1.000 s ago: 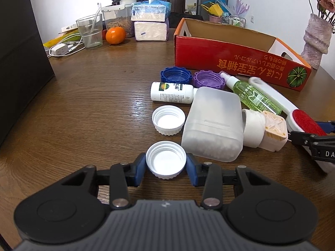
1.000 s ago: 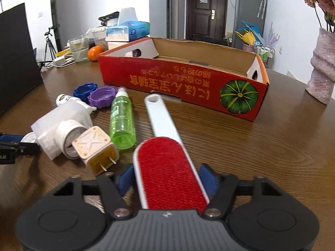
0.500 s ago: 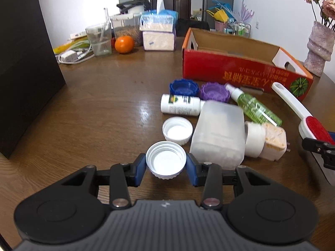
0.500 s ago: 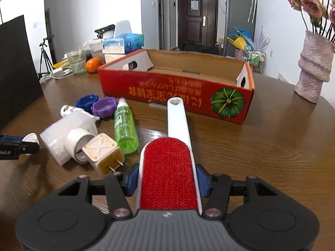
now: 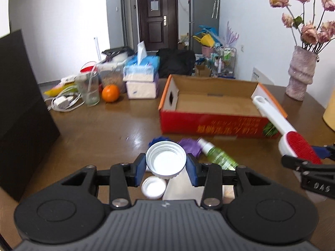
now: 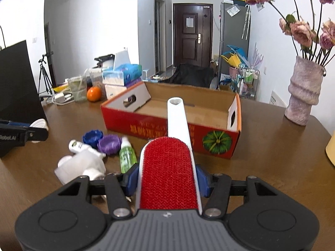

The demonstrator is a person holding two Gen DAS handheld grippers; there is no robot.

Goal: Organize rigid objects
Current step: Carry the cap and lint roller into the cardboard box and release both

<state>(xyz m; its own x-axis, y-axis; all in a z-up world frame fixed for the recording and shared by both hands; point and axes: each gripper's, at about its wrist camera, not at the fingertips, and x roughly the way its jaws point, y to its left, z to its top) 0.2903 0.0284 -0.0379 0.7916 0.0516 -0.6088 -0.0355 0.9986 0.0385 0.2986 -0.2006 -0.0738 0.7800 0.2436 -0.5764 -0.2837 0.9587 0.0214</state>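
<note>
White cap [image 5: 166,159] and lint brush [image 6: 168,173], both gripped, held above the table [image 6: 272,150].
Left gripper [image 5: 166,167] pads pinch the cap's rim; right gripper [image 6: 167,179] clamps the brush's red head, handle pointing at the red box [image 6: 209,133].

Glossy brown wood table [image 5: 100,129]. Red printed cardboard box [image 5: 209,123], plain matt brown inside. Smooth white plastic cap [image 5: 165,159] with ribbed rim. Lint brush [image 6: 168,179] with rough red fabric pad and smooth white plastic handle. Clear green plastic bottle [image 6: 126,156]. Frosted plastic tub [image 6: 83,165]. Rough, matt pinkish vase [image 6: 303,96].
</note>
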